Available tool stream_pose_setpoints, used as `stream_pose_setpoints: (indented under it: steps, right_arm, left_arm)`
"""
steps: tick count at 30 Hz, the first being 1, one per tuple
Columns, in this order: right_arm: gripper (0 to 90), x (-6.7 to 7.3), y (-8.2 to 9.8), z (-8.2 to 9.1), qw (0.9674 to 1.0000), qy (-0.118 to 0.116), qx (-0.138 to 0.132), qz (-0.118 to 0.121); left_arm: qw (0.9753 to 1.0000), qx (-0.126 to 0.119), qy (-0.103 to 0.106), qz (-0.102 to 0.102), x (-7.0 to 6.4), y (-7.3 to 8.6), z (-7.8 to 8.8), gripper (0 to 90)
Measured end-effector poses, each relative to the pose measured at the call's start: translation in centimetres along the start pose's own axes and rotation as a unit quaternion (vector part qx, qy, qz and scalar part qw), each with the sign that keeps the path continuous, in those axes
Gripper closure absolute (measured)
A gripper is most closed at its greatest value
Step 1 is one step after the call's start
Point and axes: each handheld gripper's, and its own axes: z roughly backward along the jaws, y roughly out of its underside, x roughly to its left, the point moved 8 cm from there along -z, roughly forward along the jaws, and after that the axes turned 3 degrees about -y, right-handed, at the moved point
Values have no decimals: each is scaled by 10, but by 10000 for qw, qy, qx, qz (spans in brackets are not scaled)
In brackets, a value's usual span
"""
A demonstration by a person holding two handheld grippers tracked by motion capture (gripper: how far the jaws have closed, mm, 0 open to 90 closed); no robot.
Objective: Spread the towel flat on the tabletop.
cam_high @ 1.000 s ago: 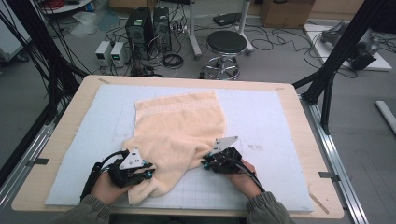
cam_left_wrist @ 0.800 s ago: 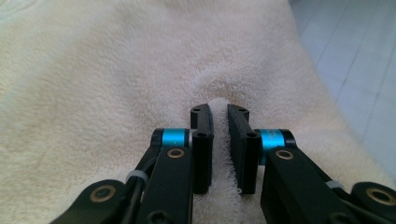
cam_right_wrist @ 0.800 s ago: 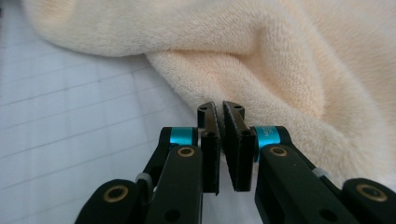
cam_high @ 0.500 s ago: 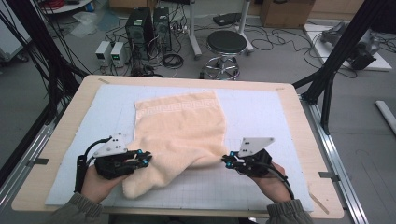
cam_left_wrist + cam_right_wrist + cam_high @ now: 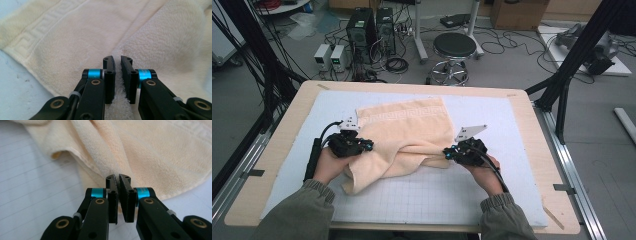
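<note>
The towel [image 5: 404,137] lies mid-surface, its patterned band toward the far edge and its long axis running far to near. My left tongs [image 5: 368,145] are clamped on its left side, my right tongs [image 5: 446,151] on its right near hem, cloth bunched between them. Folding means carrying both toward the far edge; nothing stands in the way on the gridded mat [image 5: 437,197].

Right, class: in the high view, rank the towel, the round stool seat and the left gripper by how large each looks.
1. towel, clearly largest.
2. stool seat.
3. left gripper, though it looks close to the seat, which stands farther off, so that order is unsure.
</note>
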Motion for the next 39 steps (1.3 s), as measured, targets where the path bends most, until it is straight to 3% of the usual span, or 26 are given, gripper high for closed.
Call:
stream_pose_setpoints:
  steps: [4,6,10,13,15,19,22,26,28,31,35,36,39]
  right_arm:
    - [804,-9,0,-4,9997,10,-166,-182]
    - [765,-7,-2,1,9997,20,-238,-111]
    - [669,4,-9,13,9991,74,-428,23]
    - [599,13,-15,23,9980,102,-612,150]
    - [568,20,-18,29,9968,125,-748,249]
    - [557,34,-21,34,9951,87,-920,353]
    - [551,43,-22,24,9955,-35,-833,460]
    - [536,58,-23,-1,9959,-243,-614,612]
    - [528,63,-23,-14,9960,-295,-458,709]
    - [525,65,-24,-33,9961,-329,-304,765]
    - [529,64,-27,-50,9967,-279,-244,724]
    - [544,63,-28,-53,9967,-254,-235,734]
    - [700,61,-27,-62,9969,-187,-106,761]
  left_arm:
    - [9998,-115,-119,-101,-1,-4,8,679]
    - [9994,-248,-153,-180,-5,-9,21,618]
    - [9979,-571,-131,-259,-15,-17,47,550]
    - [9964,-690,-93,-476,-30,-16,63,519]
    - [9954,-720,-90,-629,-38,-10,69,507]
    - [9950,-691,53,-724,-52,4,69,485]
    - [9946,-566,236,-834,-60,16,61,491]
    - [9951,-182,389,-896,-61,33,44,483]
    - [9949,-16,302,-961,-59,39,35,484]
    - [9940,47,219,-1068,-55,44,28,545]
    - [9947,71,129,-1016,-52,44,24,647]
    - [9951,65,122,-981,-51,43,23,671]
    - [9952,82,168,-965,-52,43,23,752]
